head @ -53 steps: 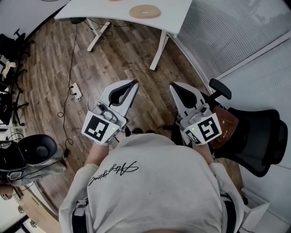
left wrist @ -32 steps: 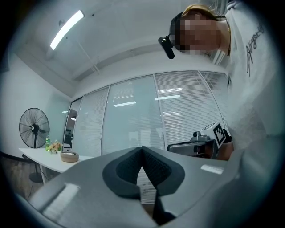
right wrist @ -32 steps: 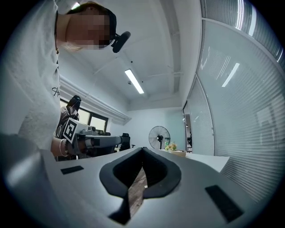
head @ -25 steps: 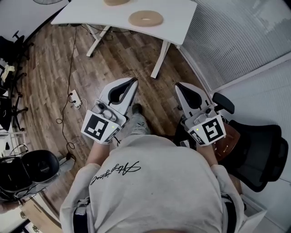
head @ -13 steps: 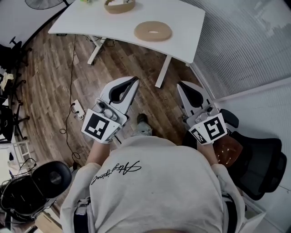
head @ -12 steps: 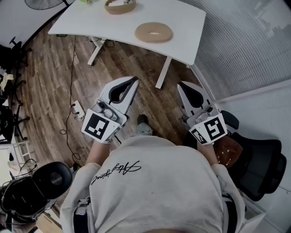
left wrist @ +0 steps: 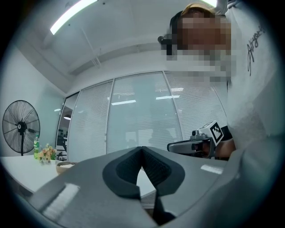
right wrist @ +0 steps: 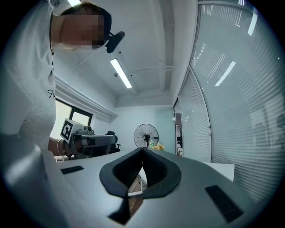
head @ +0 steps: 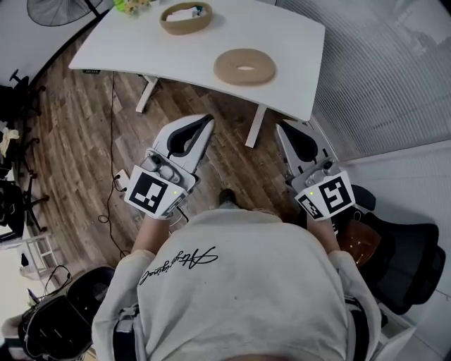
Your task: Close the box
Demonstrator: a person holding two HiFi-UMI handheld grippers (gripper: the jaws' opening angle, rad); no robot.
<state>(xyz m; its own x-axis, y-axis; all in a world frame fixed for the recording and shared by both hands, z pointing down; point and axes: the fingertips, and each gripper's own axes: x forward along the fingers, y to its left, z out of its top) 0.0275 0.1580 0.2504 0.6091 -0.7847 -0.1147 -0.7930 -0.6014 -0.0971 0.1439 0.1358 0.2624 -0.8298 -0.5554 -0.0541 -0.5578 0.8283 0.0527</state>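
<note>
A round tan box [head: 185, 17] with something pale inside stands open on the white table [head: 134, 44]; it also shows low at the left of the left gripper view [left wrist: 65, 165]. Its ring-shaped tan lid [head: 244, 66] lies apart from it, nearer the table's front edge. My left gripper [head: 209, 118] [left wrist: 142, 148] is held level over the wooden floor, short of the table, shut and empty. My right gripper [head: 280, 127] [right wrist: 143, 149] is beside it near the table's right corner, also shut on nothing. Each gripper shows in the other's view.
A standing fan [head: 53, 10] [right wrist: 146, 135] is at the table's far left. Glass walls with blinds [head: 394, 63] run along the right. A black office chair [head: 402, 247] is behind my right arm; another dark chair [head: 56, 324] stands at lower left. Cables trail over the floor.
The person has walked forward: the table with box and lid has slid down and nearer in the head view. Both grippers went along with it, still shut.
</note>
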